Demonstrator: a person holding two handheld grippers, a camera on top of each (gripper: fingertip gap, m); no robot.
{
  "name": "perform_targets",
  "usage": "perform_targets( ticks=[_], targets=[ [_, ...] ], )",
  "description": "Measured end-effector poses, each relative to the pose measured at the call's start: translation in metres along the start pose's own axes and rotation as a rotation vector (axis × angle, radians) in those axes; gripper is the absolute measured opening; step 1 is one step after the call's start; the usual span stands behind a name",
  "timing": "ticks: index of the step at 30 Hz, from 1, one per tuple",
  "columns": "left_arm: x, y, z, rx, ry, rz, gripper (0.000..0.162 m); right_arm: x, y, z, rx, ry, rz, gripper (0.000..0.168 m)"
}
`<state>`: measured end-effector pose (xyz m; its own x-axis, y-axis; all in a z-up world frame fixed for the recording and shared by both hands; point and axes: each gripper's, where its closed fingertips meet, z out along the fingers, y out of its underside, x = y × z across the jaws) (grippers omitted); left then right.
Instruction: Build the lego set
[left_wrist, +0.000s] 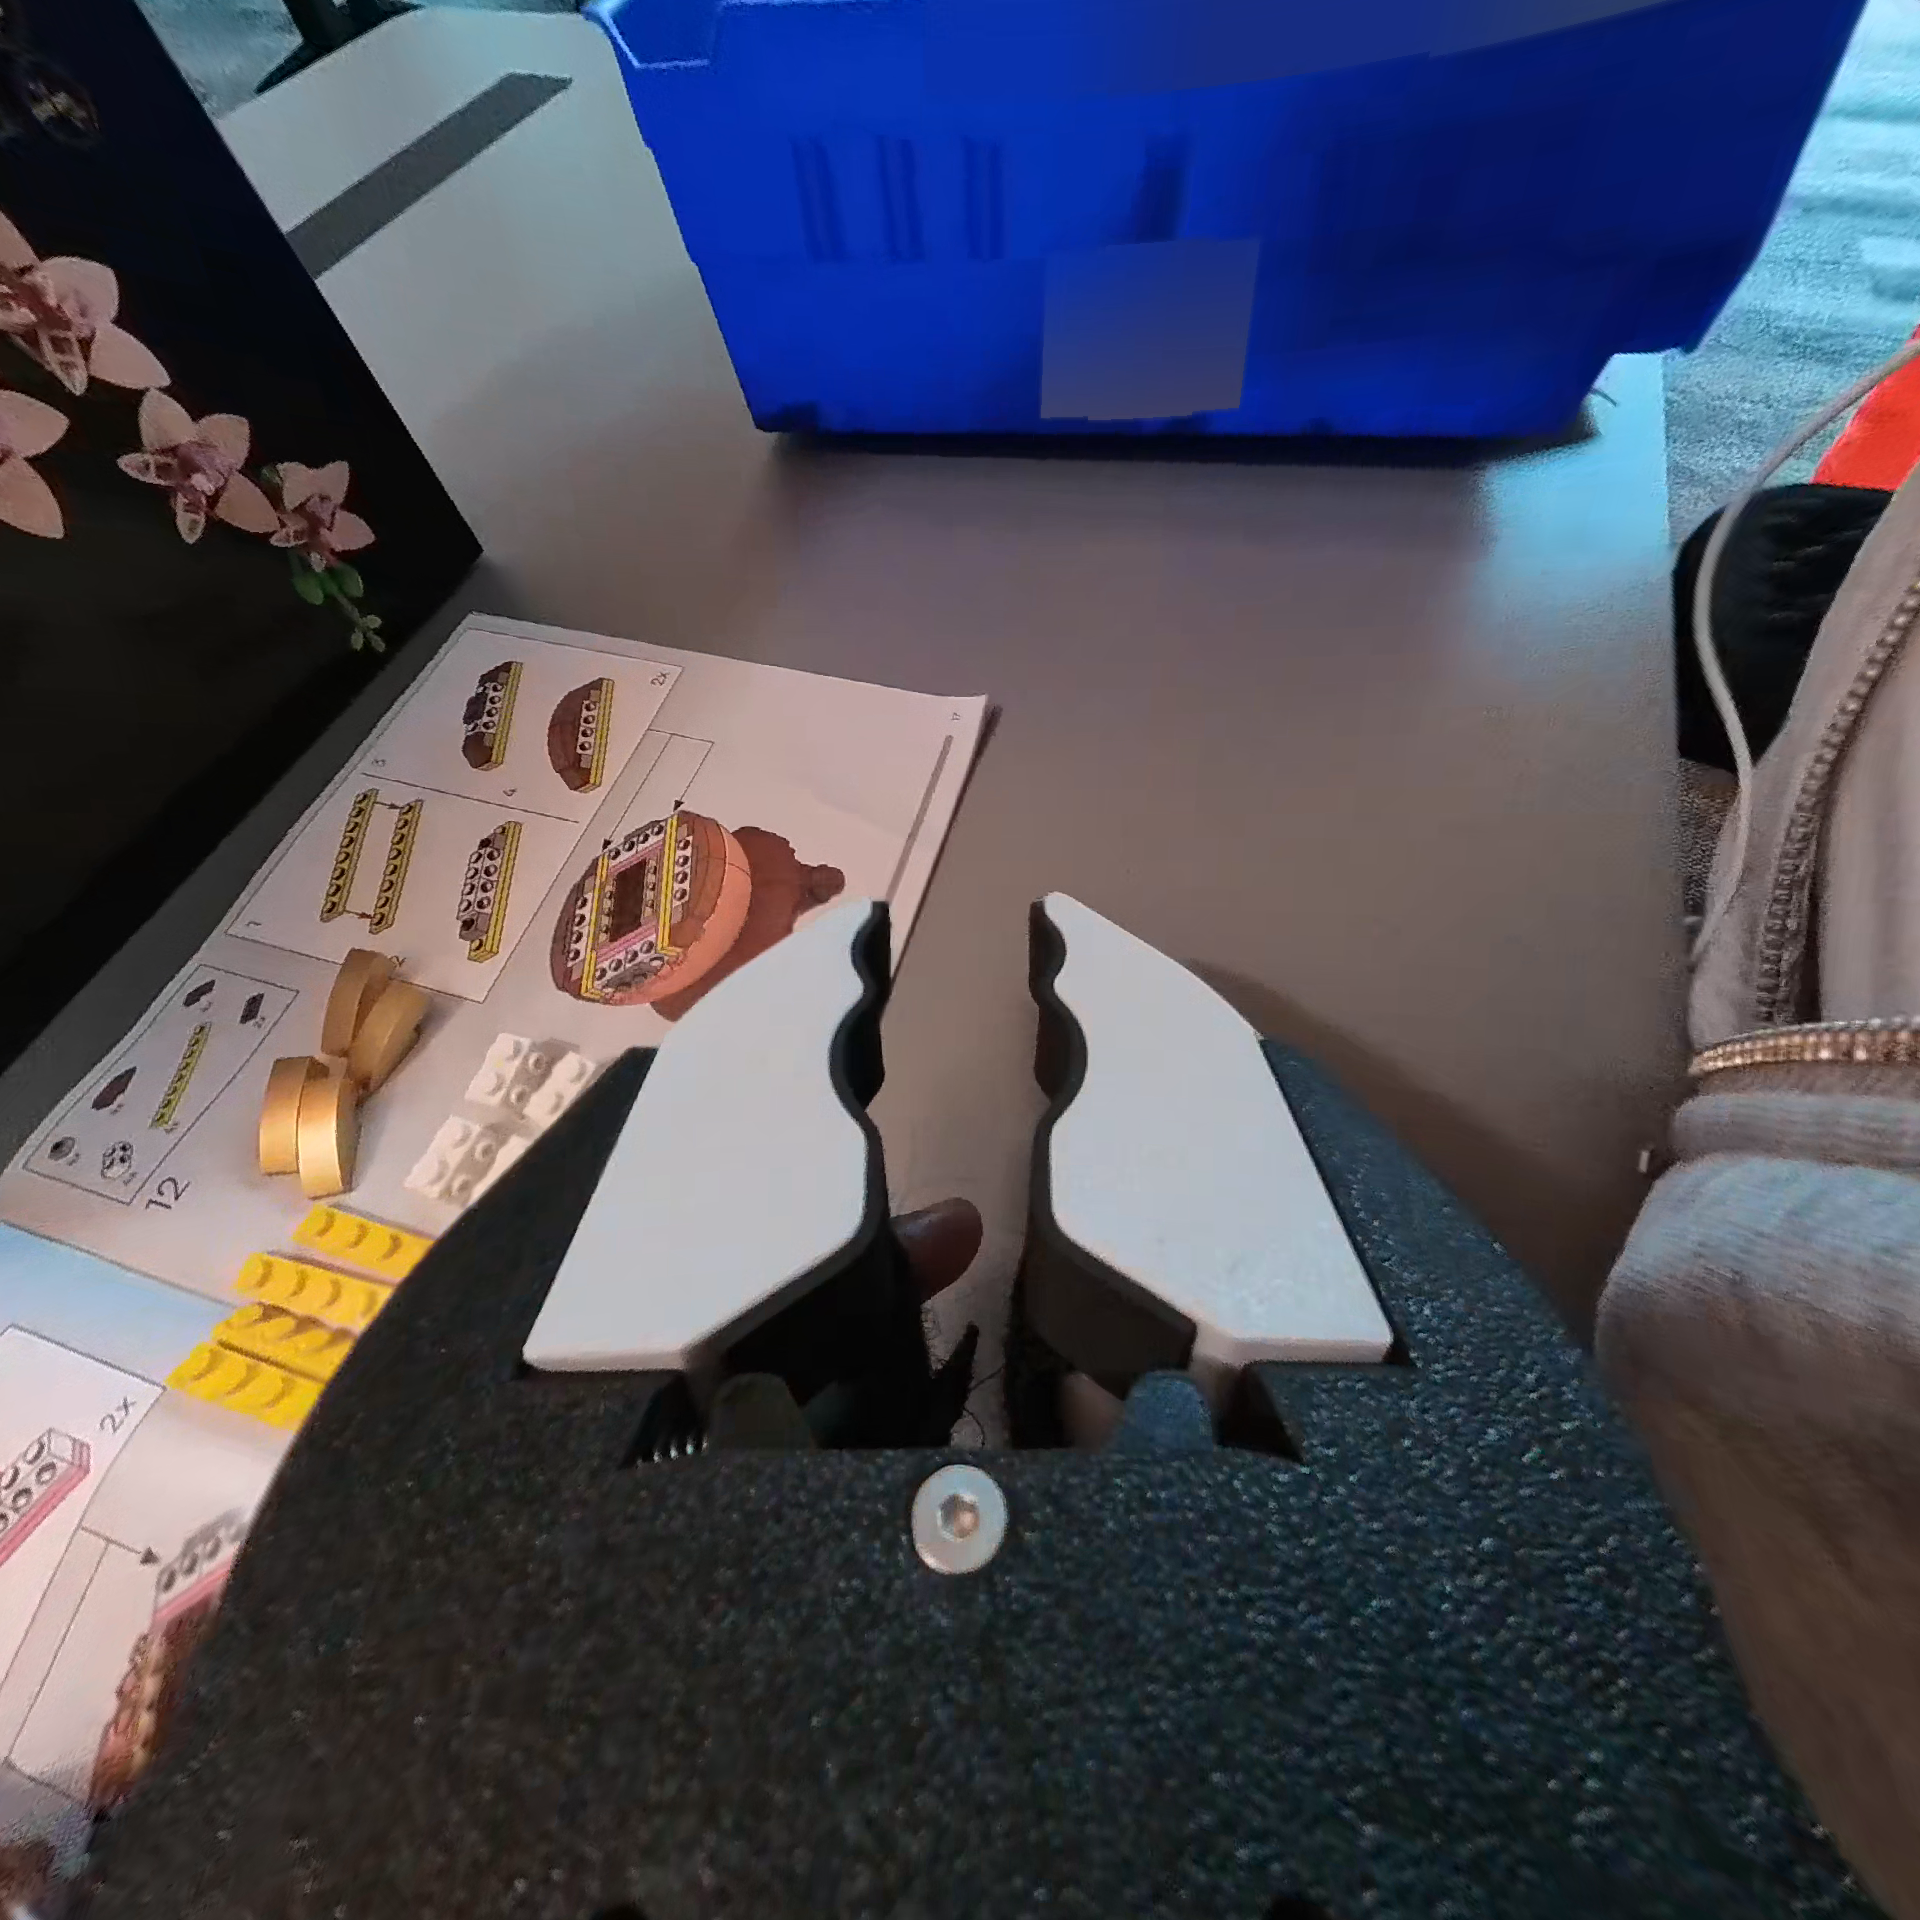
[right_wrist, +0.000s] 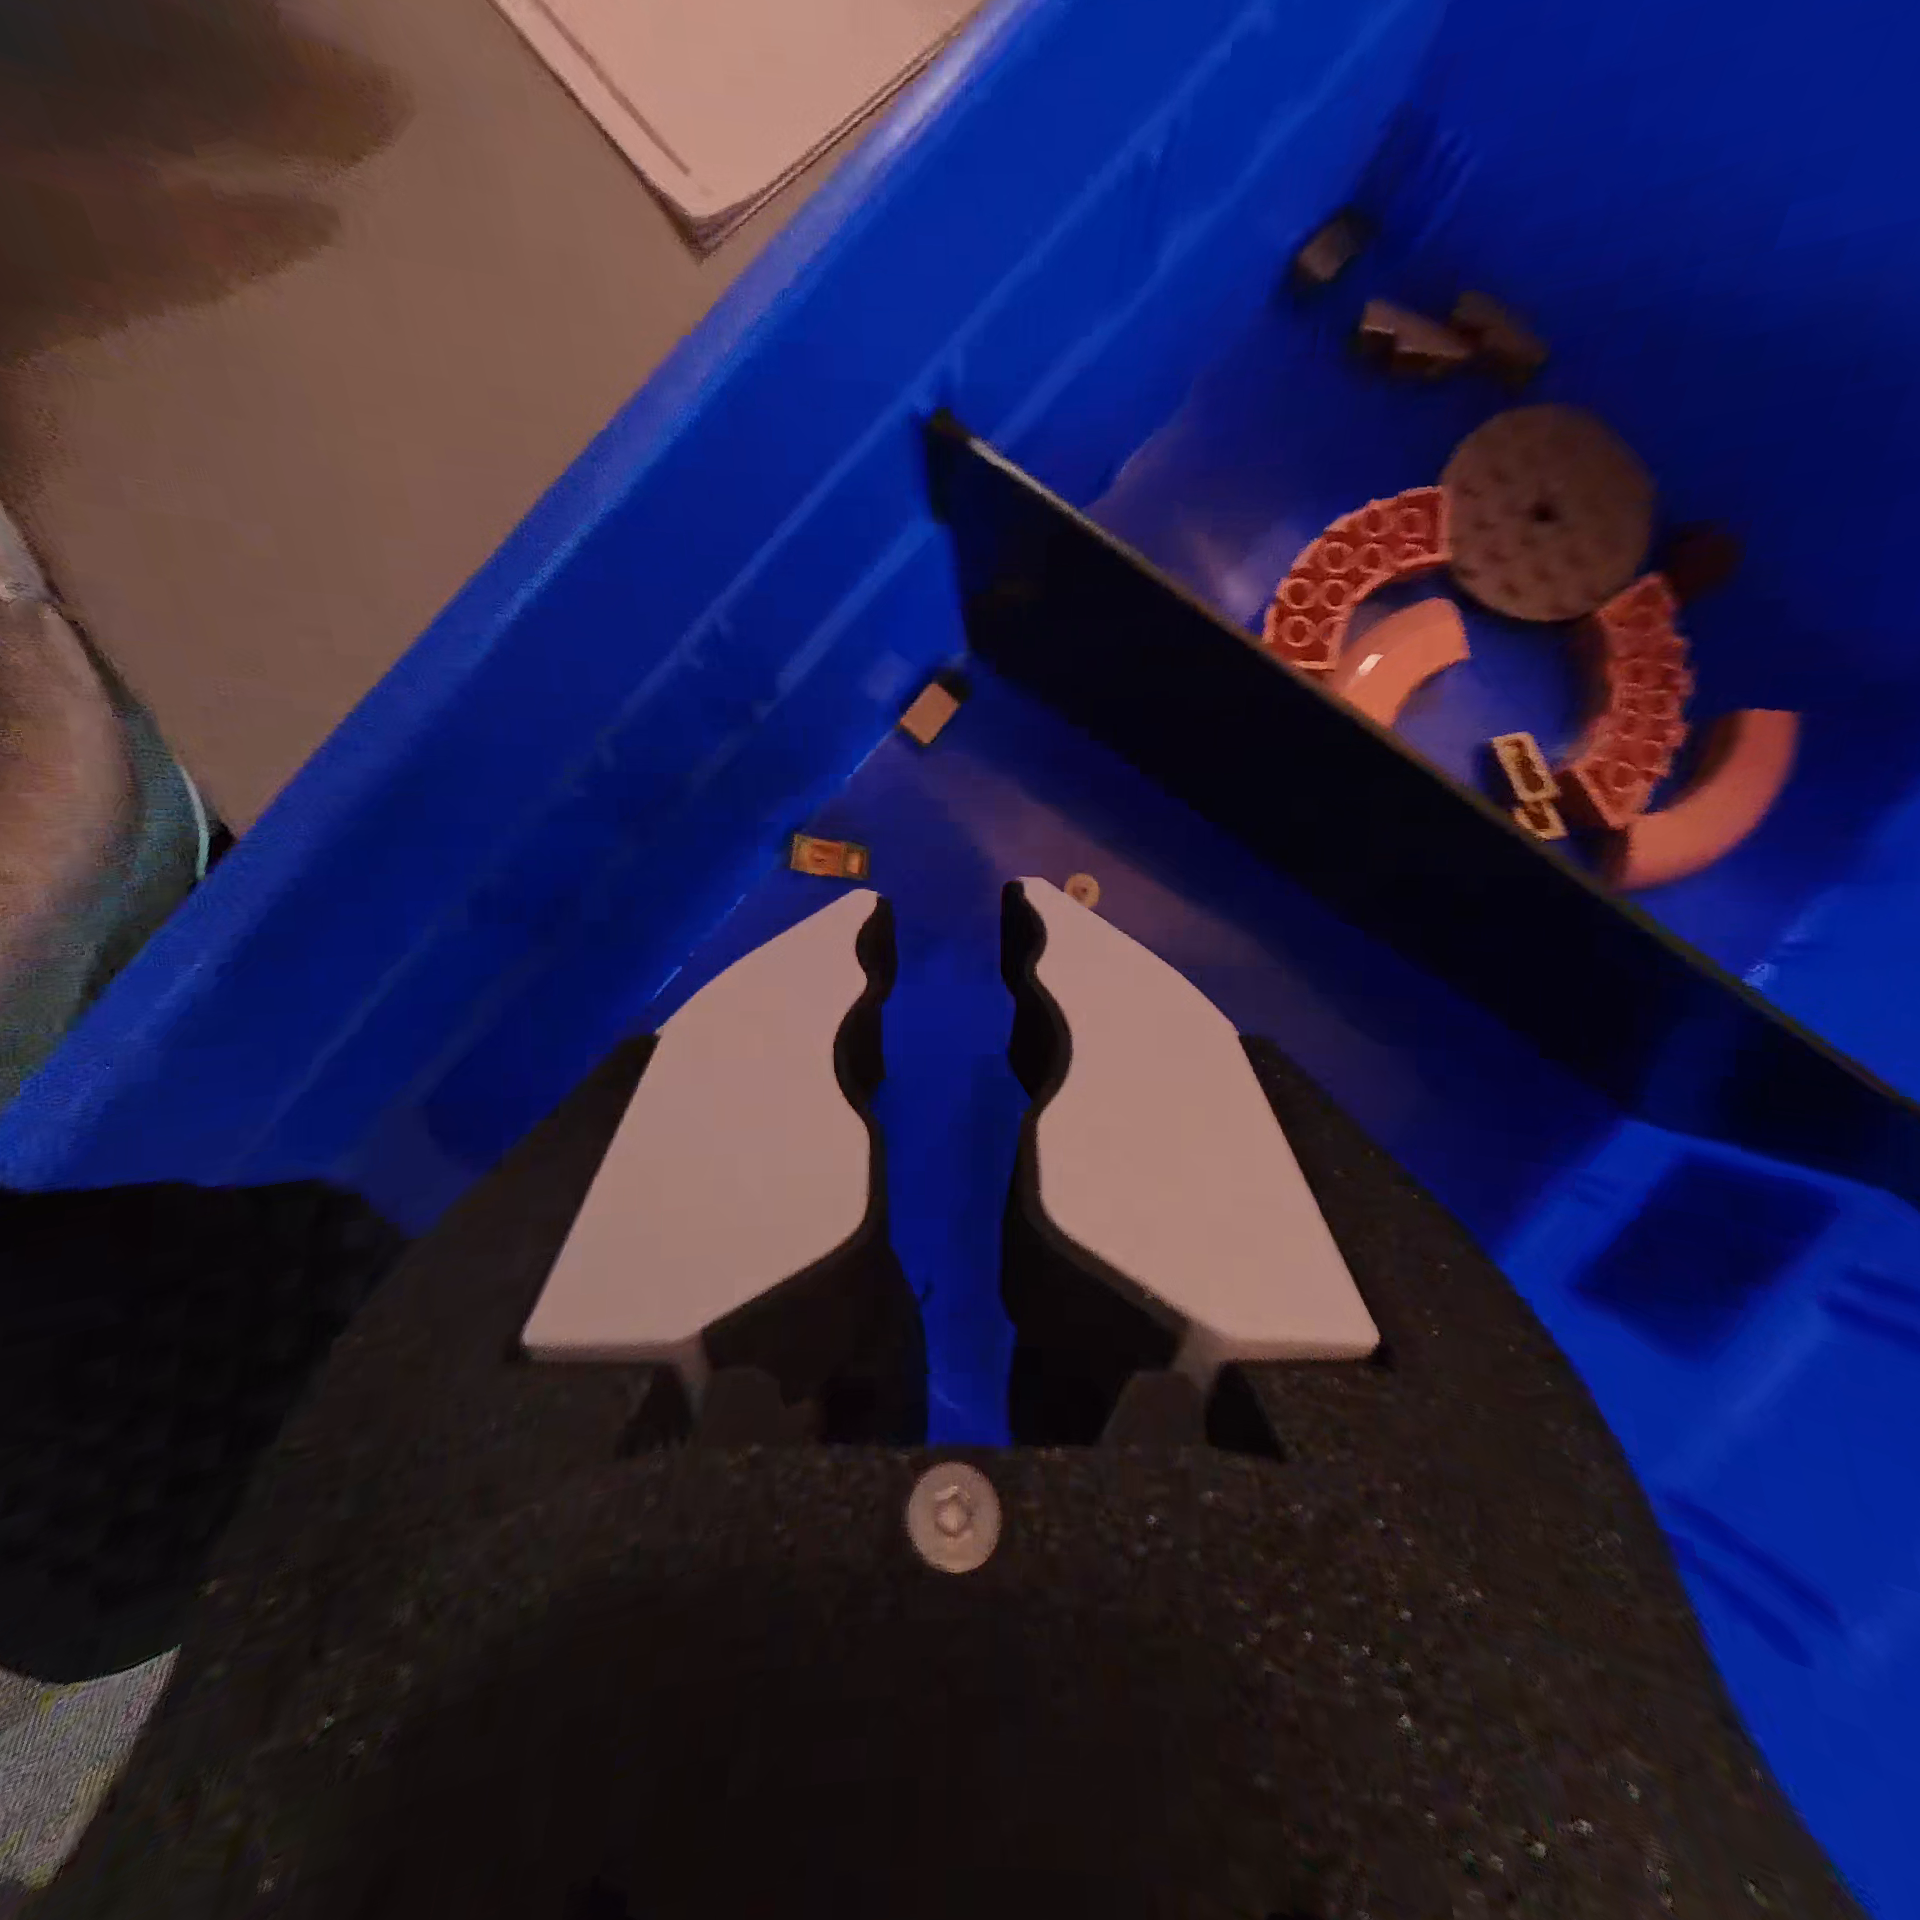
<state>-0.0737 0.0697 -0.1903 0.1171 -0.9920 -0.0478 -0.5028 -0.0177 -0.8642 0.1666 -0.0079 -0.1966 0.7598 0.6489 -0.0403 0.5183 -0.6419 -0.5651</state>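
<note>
My left gripper (left_wrist: 958, 920) is open and empty, held above the grey table (left_wrist: 1299, 727). To its left, gold curved pieces (left_wrist: 343, 1070), white bricks (left_wrist: 499, 1112) and yellow plates (left_wrist: 312, 1309) lie on an open instruction booklet (left_wrist: 582, 831). My right gripper (right_wrist: 940, 909) is open and empty inside the blue bin (right_wrist: 623, 675), near a small gold piece (right_wrist: 828, 858) and a tan tile (right_wrist: 932, 709). Beyond a black divider (right_wrist: 1351, 779) lie pink curved bricks (right_wrist: 1631, 707) and a grey round plate (right_wrist: 1548, 514).
The blue bin (left_wrist: 1195, 208) stands at the back of the table. The black set box with orchid pictures (left_wrist: 156, 468) stands at the left. A person's grey sleeve (left_wrist: 1766, 1247) is at the right edge. A booklet corner (right_wrist: 748, 104) lies outside the bin. Left tips to right tips: about 25 cm. To the small gold piece (right_wrist: 828, 858): right tips about 4 cm, left tips about 25 cm. My right gripper is the nearer one to the tan tile (right_wrist: 932, 709): about 6 cm, against 20 cm. To the grey round plate (right_wrist: 1548, 514): right tips about 15 cm, left tips about 30 cm.
</note>
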Motion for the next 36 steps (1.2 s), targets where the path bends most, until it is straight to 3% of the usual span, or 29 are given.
perform_targets(
  ticks=[14,18,21,25,30,33,36],
  targets=[
    [-0.004,-0.004,0.019,-0.045,0.019,0.009,0.024,-0.026,0.01,0.034,-0.056,-0.216,-0.352,0.016],
    [-0.006,-0.006,0.012,-0.02,-0.001,0.0,0.024,-0.022,0.01,0.03,-0.05,-0.211,-0.346,0.004],
    [-0.006,-0.012,0.007,0.029,-0.004,-0.004,0.024,-0.017,-0.003,0.014,0.049,-0.168,-0.257,0.003],
    [-0.003,-0.028,0.001,0.136,0.008,0.003,0.024,-0.015,-0.043,-0.021,0.252,-0.076,-0.153,0.002],
    [0.009,-0.071,-0.011,0.392,0.082,-0.001,0.024,-0.04,-0.123,-0.061,0.506,-0.004,-0.09,0.002],
    [0.02,-0.101,-0.027,0.553,0.139,0.033,0.024,-0.076,-0.177,-0.057,0.622,-0.084,-0.068,0.002],
    [0.02,-0.12,-0.049,0.67,0.116,0.092,0.025,-0.124,-0.227,-0.035,0.793,-0.368,0.048,0.002]
  ],
)
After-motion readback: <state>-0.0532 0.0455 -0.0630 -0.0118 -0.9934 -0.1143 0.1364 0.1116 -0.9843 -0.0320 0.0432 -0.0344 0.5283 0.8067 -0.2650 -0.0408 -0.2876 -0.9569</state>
